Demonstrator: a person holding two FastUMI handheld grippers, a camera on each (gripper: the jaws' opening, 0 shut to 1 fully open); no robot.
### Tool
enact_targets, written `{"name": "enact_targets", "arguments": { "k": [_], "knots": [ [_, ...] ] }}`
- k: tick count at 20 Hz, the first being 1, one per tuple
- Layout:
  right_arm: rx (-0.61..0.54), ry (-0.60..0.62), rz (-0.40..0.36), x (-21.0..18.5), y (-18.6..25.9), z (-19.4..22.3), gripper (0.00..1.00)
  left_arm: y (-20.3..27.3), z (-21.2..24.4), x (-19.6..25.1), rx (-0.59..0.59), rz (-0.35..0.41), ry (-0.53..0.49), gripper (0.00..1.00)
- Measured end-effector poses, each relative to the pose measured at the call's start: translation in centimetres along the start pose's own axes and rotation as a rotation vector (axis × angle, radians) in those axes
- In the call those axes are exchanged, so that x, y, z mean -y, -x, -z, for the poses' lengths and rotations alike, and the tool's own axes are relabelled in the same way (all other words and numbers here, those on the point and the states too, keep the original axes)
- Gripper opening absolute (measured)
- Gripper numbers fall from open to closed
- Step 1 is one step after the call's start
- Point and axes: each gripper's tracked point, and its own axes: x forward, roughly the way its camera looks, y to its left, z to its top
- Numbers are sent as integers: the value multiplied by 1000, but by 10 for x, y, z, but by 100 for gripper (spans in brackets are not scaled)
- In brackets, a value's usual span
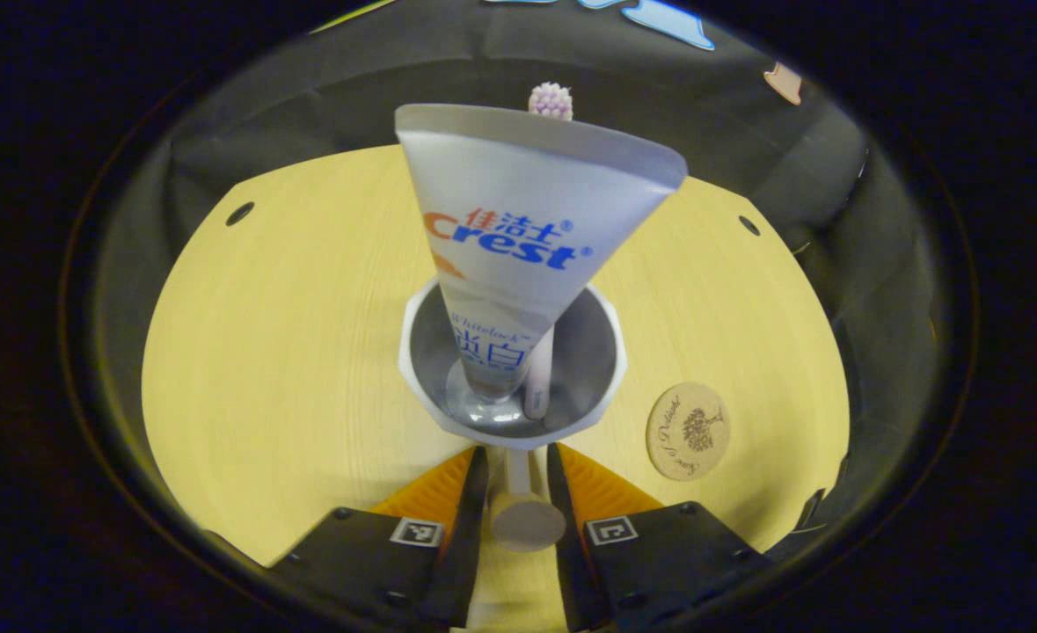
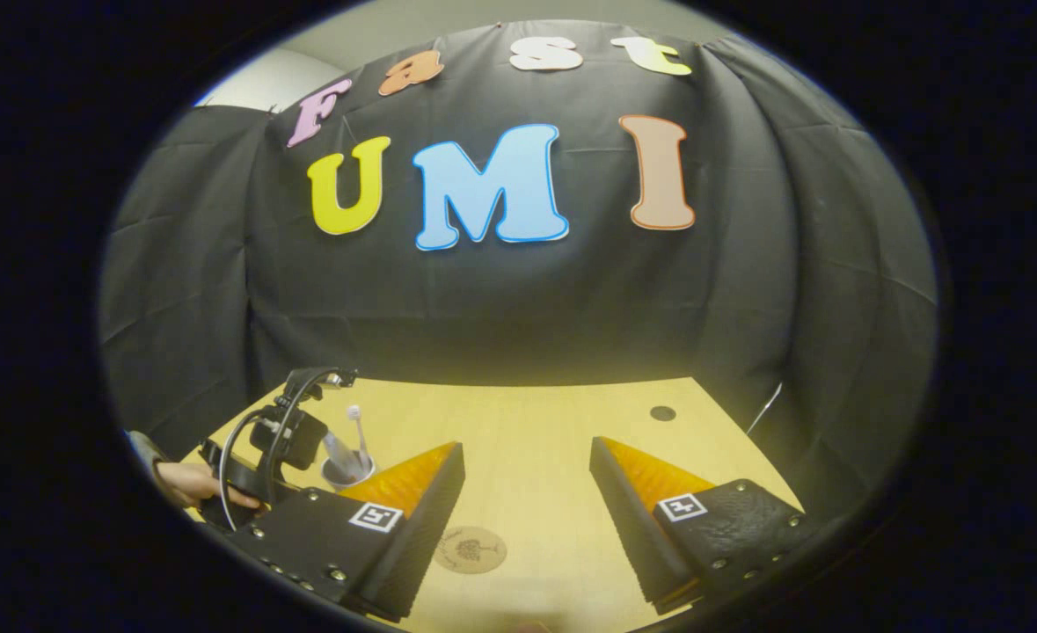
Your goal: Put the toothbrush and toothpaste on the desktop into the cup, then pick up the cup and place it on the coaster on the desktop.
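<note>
A white cup (image 1: 597,352) stands right in front of my left gripper (image 1: 518,455), whose fingers are shut on the cup's short round handle (image 1: 525,519). Inside the cup a white toothpaste tube (image 1: 527,211) stands cap down, and a toothbrush (image 1: 551,100) stands behind it with its bristle head showing above the tube. The round cork coaster (image 1: 688,431) lies on the yellow desktop (image 1: 289,352), to the right of the cup. In the right gripper view my right gripper (image 2: 527,448) hangs open over the desktop with nothing between its fingers. The cup (image 2: 345,473), the toothbrush (image 2: 356,431) and the coaster (image 2: 471,549) are at its lower left.
The left gripper (image 2: 276,440) and the hand (image 2: 188,483) holding it show at the far left of the right gripper view. Black cloth walls in the desktop on all far sides. Small dark holes (image 1: 239,214) (image 1: 748,225) mark the desktop's far corners.
</note>
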Motion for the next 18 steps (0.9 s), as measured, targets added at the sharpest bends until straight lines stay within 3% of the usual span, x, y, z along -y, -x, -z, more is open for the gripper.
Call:
{"name": "enact_targets", "arguments": {
  "k": [4,11,12,18],
  "knots": [
    [-8,-42,17,10,0,4,90,5,5,-2,-34,-37,-38,35],
    [-27,-85,36,22,1,12,90,5,-6,-4,20,-62,-66,31],
    [-29,-86,38,23,2,13,90,4,-5,-1,27,-51,-69,28],
    [-40,-90,36,24,1,15,90,3,-7,25,94,7,-44,28]
  ]
}}
